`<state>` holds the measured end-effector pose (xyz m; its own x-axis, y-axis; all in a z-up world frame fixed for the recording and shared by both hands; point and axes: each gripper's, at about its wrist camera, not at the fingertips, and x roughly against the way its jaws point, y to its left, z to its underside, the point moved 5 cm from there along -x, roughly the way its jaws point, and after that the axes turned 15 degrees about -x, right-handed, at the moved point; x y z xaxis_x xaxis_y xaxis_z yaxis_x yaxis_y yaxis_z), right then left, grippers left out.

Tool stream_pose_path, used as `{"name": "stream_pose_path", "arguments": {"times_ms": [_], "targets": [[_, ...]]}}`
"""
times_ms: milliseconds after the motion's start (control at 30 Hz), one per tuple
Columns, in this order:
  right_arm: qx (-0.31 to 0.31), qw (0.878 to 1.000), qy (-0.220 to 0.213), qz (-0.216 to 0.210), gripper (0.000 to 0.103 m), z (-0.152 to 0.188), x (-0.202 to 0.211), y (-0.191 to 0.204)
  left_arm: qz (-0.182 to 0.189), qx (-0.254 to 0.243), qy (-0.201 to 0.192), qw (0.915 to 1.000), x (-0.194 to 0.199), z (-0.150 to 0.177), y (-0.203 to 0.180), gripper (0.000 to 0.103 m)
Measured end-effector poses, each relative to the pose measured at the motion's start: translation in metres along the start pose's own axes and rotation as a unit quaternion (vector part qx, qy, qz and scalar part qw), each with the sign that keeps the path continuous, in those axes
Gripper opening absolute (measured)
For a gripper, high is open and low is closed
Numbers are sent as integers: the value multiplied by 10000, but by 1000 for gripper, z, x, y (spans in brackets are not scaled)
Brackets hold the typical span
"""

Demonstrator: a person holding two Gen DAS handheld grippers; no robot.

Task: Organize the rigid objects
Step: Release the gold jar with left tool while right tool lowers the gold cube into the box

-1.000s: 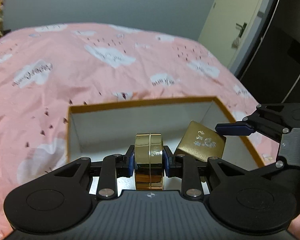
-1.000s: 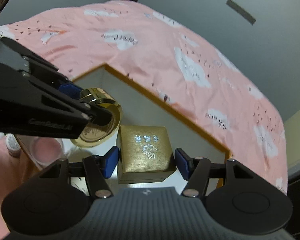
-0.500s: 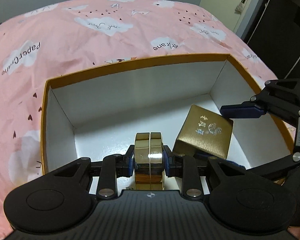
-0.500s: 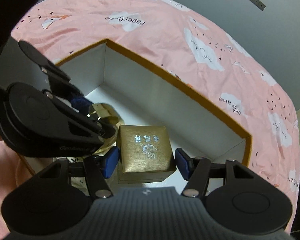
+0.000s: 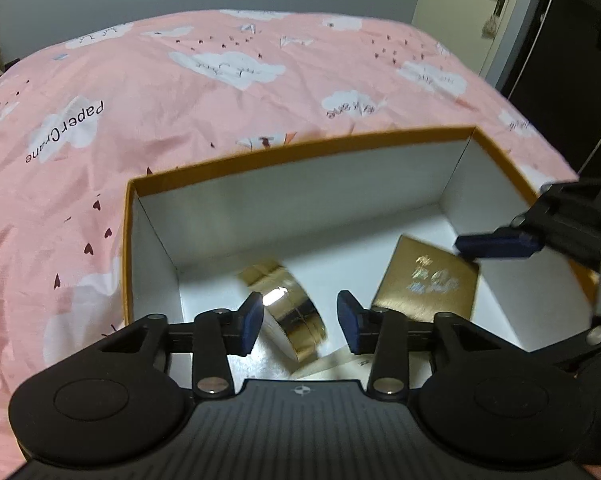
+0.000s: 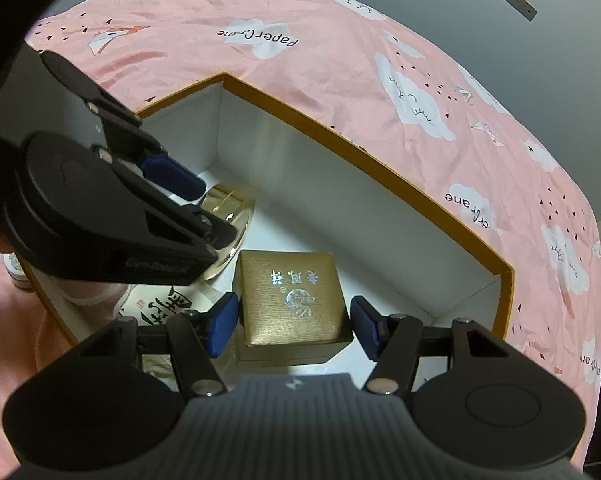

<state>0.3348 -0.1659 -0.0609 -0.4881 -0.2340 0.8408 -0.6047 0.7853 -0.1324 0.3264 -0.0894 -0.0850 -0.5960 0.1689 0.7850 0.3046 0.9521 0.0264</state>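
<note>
Gold round tin [image 5: 288,320], shiny, lies tilted.

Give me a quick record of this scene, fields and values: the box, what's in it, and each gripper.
surface: pink bedspread
box: open, orange rim, white inside
round gold tin: tilted in box, between the pads, no longer clamped
square gold box: between right pads, over box floor
left gripper: jaws opening, tin released
right gripper: closed on square gold box
printed packet: lying in box, near corner
</note>
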Motion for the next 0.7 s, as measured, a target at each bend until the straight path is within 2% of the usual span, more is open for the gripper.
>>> {"name": "stream_pose_path", "arguments": {"times_ms": [233, 433, 567, 700], "targets": [[124, 9999, -54, -42, 61, -2, 4, 6, -67, 264, -533, 9982, 27, -6, 16, 49], [178, 9998, -16, 1, 61, -5, 3, 11, -476, 651, -573, 9951, 39, 0, 45, 49], [90, 9999, 98, 47, 61, -9, -3, 12, -225, 900, -373, 9950, 34, 13, 57, 48], [-99, 9992, 392, 19, 61, -14, -15, 11, 109, 1034, -252, 9943, 27, 21, 59, 34]]}}
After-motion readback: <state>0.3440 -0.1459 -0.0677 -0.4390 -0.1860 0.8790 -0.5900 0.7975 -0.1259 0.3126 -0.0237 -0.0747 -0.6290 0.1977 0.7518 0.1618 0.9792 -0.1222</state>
